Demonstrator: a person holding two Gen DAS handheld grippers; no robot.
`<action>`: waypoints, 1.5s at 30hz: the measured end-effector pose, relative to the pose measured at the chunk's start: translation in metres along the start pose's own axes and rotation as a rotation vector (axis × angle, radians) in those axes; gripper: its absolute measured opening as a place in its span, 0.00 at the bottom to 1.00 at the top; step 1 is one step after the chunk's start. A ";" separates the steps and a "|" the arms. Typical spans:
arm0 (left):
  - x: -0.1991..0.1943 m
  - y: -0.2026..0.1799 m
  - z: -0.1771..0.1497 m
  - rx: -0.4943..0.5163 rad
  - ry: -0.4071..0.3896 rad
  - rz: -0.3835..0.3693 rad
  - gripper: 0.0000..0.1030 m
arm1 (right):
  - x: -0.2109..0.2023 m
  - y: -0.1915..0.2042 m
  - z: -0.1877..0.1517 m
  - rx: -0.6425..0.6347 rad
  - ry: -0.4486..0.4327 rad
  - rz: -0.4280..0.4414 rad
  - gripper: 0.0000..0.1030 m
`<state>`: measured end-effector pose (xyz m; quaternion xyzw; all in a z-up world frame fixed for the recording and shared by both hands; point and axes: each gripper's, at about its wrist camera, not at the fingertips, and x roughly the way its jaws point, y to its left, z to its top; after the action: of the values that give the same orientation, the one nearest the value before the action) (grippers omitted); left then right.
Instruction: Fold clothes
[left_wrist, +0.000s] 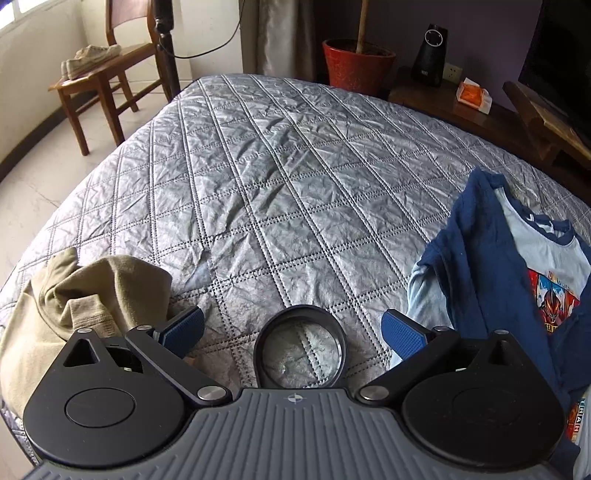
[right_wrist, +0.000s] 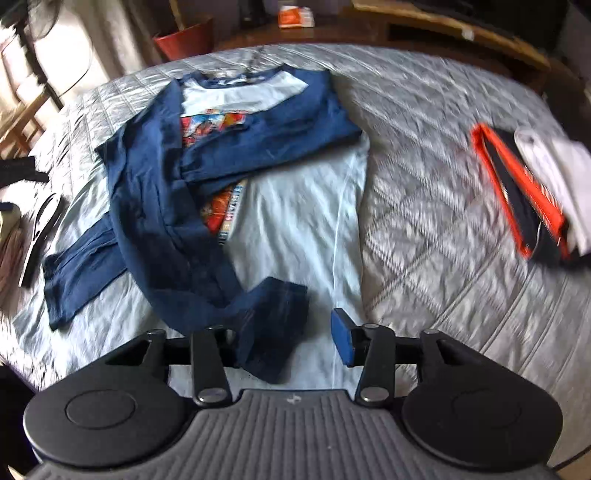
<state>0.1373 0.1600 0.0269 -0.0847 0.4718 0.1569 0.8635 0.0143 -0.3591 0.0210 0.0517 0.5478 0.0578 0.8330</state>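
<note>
A long-sleeved shirt (right_wrist: 295, 206) with a pale blue body, navy sleeves and a red printed picture lies face up on the grey quilted bed (right_wrist: 424, 221). Both sleeves are crossed over its front. My right gripper (right_wrist: 290, 341) hangs over the lower hem with its jaws open. A navy sleeve cuff (right_wrist: 275, 317) lies between them, covering the left finger and standing apart from the right blue pad (right_wrist: 341, 341). The same shirt (left_wrist: 517, 258) shows at the right of the left wrist view. My left gripper (left_wrist: 293, 328) stands wide open over bare quilt, holding nothing.
A crumpled beige garment (left_wrist: 92, 295) lies by the left gripper. Folded orange-and-navy and white clothes (right_wrist: 528, 192) sit on the bed's right side. Beyond the bed stand a wooden chair with shoes (left_wrist: 96, 74), a red plant pot (left_wrist: 356, 64) and a dark side table (left_wrist: 461, 110).
</note>
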 end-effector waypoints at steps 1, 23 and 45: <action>0.000 0.001 0.000 -0.004 0.000 0.000 1.00 | 0.005 -0.003 -0.002 0.019 0.010 0.027 0.36; -0.001 0.001 -0.001 0.006 0.004 -0.007 1.00 | 0.028 0.060 -0.010 -0.508 0.181 0.080 0.08; 0.029 -0.010 -0.003 -0.031 0.101 -0.150 1.00 | 0.161 0.097 0.236 0.175 -0.117 0.497 0.44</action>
<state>0.1526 0.1555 0.0012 -0.1410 0.5044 0.0947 0.8466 0.2906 -0.2442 -0.0176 0.2598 0.4722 0.2101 0.8157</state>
